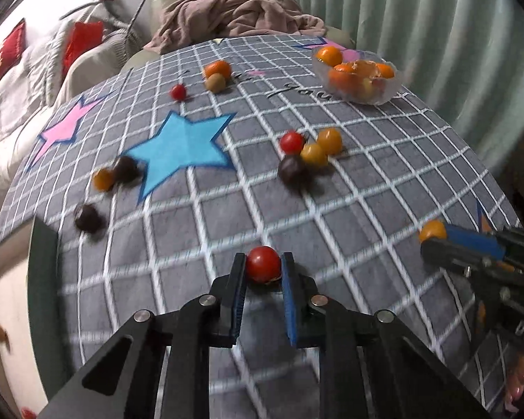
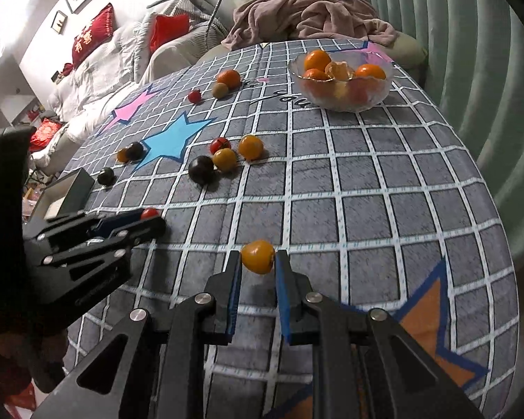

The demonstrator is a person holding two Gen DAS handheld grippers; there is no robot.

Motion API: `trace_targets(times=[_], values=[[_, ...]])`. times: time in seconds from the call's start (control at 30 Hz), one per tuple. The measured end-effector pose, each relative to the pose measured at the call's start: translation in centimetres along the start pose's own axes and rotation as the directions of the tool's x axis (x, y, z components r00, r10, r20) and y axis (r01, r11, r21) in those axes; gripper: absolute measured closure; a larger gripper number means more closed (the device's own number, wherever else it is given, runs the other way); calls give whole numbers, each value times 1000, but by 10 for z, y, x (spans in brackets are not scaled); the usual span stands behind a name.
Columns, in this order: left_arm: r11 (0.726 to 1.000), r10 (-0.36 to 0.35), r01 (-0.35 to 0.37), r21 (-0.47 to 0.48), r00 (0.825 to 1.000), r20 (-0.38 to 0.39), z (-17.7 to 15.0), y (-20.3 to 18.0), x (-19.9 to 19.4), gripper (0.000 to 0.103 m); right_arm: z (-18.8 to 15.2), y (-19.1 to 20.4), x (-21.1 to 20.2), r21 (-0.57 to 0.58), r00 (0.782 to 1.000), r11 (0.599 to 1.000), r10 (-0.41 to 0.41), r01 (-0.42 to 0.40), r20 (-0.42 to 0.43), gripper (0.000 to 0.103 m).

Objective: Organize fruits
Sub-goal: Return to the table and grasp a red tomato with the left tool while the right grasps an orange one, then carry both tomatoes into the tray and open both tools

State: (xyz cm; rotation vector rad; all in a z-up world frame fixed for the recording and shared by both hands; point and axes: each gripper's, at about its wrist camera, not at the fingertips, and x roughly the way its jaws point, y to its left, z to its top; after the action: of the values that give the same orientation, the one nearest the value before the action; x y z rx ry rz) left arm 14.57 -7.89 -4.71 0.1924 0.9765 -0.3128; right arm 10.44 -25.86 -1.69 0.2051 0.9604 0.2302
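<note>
Left claw (image 1: pixel 263 264) clamped on small round red tomato (image 1: pixel 263 263); right claw (image 2: pixel 258 258) gripping small orange-yellow tomato (image 2: pixel 257 256), seemingly lifted off grey grid-cloth desk (image 2: pixel 366 188).

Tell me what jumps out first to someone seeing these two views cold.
Each gripper grips one small fruit at the near edge of the table: the left gripper a red tomato, the right gripper a yellow-orange tomato. Next comes the checked tablecloth with its blue star and loose fruit scattered across it. At the far right sits a glass bowl already holding oranges.
</note>
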Motion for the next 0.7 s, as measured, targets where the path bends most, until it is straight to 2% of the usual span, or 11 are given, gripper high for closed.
trace_targets(times=[0.4,0.53,0.7], values=[[997,40,-41,-71,999,-11,-56,9,-36,82,-32,10,-11,16,1000,1000,5,-5,-28,82],[994,25,-27,-109,999,-23,-67,15,-44,82,-40,16,-17,9,999,1000,8,-8,-37,82],[988,9,-7,-155,1000,11,-72,30,-66,82,-32,34,-30,-15,1000,1000,25,-26,-18,82]])
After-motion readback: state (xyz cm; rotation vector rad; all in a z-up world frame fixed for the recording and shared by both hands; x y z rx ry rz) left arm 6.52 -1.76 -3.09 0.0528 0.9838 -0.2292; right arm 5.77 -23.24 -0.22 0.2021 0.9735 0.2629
